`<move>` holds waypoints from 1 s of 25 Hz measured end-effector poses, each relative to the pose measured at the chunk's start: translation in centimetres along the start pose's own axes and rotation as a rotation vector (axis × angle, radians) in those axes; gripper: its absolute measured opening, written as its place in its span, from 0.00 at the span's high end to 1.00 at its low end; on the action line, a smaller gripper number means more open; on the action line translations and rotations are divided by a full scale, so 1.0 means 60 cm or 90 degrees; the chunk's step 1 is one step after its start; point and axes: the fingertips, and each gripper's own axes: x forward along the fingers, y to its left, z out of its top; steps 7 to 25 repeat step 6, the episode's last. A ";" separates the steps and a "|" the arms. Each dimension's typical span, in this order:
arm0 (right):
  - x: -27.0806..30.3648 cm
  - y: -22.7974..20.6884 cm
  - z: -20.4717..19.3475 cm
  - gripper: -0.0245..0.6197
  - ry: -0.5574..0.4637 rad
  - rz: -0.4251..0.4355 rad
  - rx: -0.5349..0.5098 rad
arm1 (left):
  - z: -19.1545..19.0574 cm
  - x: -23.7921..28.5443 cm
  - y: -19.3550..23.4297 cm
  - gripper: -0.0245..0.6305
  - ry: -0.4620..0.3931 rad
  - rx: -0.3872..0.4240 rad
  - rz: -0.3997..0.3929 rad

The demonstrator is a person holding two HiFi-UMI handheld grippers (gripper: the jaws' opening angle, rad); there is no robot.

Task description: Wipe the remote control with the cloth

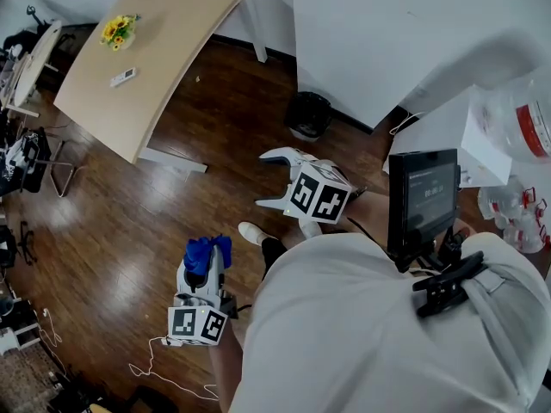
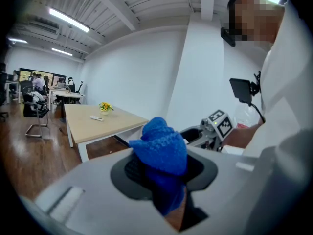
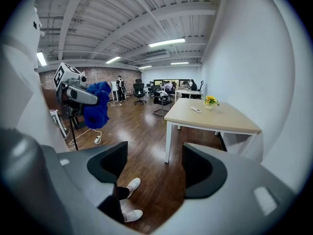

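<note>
The white remote control (image 1: pixel 123 77) lies on a light wooden table (image 1: pixel 172 50) far across the room, next to a small pot of yellow flowers (image 1: pixel 119 29). My left gripper (image 1: pixel 211 263) is held low over the wood floor, shut on a bunched blue cloth (image 1: pixel 203 249). In the left gripper view the cloth (image 2: pixel 161 148) fills the gap between the jaws, with the remote (image 2: pixel 96 118) small in the distance. Beside it, my right gripper (image 1: pixel 269 179) is open and holds nothing. The right gripper view shows the remote (image 3: pixel 195 110) on the table (image 3: pixel 215 121) well ahead.
A black bin (image 1: pixel 308 114) stands by a white wall. The person's white shoes (image 3: pixel 128 199) are below the grippers. Cables (image 1: pixel 164 370) trail on the floor at lower left. Office chairs (image 1: pixel 34 157) and desks stand at the left. Plastic bags (image 1: pixel 516 127) lie at right.
</note>
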 end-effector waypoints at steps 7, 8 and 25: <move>0.004 0.017 0.001 0.42 0.000 0.000 0.007 | -0.001 -0.015 0.003 0.74 0.014 0.005 0.001; 0.004 0.017 0.001 0.42 0.000 0.000 0.007 | -0.001 -0.015 0.003 0.74 0.014 0.005 0.001; 0.004 0.017 0.001 0.42 0.000 0.000 0.007 | -0.001 -0.015 0.003 0.74 0.014 0.005 0.001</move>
